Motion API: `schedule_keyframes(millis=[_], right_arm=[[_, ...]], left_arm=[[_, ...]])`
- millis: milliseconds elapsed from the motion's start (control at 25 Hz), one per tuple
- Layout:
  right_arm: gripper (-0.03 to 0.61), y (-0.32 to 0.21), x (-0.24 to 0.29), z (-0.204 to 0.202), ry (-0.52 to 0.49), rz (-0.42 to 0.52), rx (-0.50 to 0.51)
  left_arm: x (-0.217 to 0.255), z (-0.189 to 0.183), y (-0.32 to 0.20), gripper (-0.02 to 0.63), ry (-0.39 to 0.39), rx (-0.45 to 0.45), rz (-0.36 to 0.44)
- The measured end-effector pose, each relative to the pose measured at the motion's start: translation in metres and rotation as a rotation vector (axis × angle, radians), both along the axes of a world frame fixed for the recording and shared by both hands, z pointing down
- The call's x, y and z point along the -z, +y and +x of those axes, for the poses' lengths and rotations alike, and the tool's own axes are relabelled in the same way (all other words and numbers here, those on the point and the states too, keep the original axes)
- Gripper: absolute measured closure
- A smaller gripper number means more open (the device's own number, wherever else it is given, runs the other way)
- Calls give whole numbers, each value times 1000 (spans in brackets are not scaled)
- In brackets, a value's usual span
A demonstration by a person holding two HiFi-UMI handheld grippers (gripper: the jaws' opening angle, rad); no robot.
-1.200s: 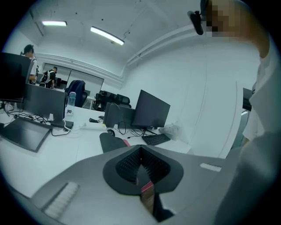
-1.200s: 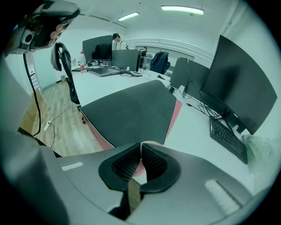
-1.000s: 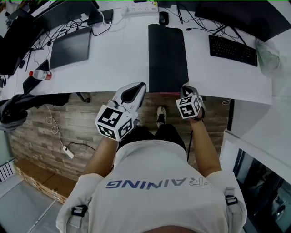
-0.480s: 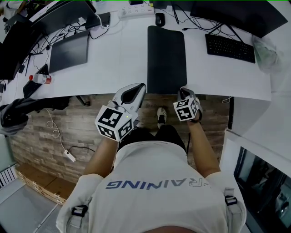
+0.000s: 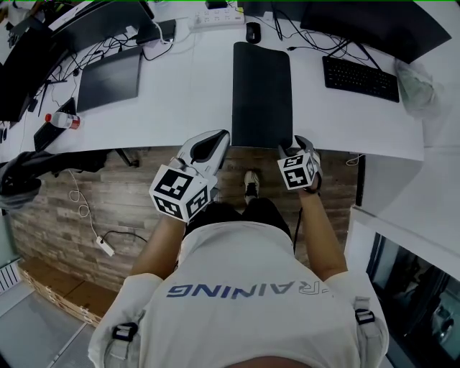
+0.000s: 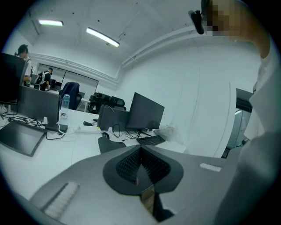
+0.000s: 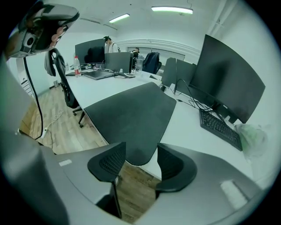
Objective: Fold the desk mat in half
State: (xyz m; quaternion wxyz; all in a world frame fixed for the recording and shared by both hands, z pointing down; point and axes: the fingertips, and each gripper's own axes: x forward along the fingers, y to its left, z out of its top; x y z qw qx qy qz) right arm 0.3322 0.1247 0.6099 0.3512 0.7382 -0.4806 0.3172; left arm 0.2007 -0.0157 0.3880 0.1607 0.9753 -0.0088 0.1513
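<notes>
The black desk mat point(image 5: 262, 93) lies flat and lengthwise on the white desk point(image 5: 194, 93), its near end reaching the desk's front edge. My right gripper point(image 5: 299, 144) sits at the mat's near right corner with its jaws opening. In the right gripper view the rounded corner of the mat point(image 7: 131, 114) lies just beyond the gap of the right gripper point(image 7: 140, 159), and neither pad touches it. My left gripper point(image 5: 208, 141) hovers at the desk's front edge, left of the mat. Seen from its own camera, the left gripper point(image 6: 141, 151) is shut with nothing in it.
A keyboard point(image 5: 361, 77) lies right of the mat and a mouse point(image 5: 251, 31) beyond its far end. A dark tablet point(image 5: 109, 77), cables, a power strip point(image 5: 215, 14) and monitors fill the left and back. An office chair point(image 5: 29, 169) stands at the left over wooden floor.
The right gripper's jaws have spread apart at the mat's near right corner. The left gripper has stayed where it was.
</notes>
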Motion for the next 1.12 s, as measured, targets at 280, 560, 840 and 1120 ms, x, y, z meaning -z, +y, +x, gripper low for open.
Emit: schedule_keyframes(millis=[280,560,840,1120], right_arm=[[334,5,12,0,25,5,-5],[328,-2,44,6,54,70,-18],[327,-35,116,13,78,223,-7],[328,-82,199,-5,111,411,73]], left_arm=[[7,-5,3,615,24,5,2],[29,-12,-1,615,71,26,28],[62,-30,-24,615,132,92,80],[93,-50,-50,615,175,160,132]])
